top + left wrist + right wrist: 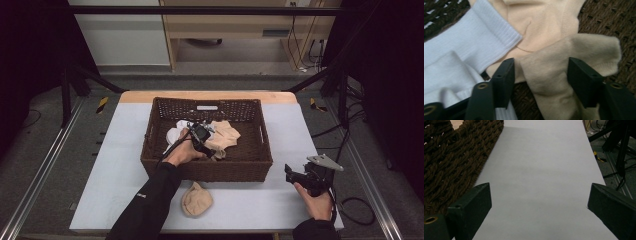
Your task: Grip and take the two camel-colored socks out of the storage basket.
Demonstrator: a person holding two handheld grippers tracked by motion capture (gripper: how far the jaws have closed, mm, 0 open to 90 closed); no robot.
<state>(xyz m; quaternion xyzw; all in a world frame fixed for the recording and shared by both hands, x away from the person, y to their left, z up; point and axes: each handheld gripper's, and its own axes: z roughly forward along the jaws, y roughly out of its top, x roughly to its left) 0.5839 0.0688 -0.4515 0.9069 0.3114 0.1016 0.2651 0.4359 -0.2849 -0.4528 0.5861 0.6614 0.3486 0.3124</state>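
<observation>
Reaching left tongs [540,82] astride beige sock [564,75], basket-deep.

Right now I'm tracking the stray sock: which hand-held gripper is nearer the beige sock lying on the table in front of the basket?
Left hand-held gripper, in the brown wicker basket behind the beige sock; right hand-held gripper sits farther right.

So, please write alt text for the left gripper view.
The left tool hangs open over a beige sock, jaws on either side without pressing. A cream sock and white socks lie beside it in the woven basket.
</observation>
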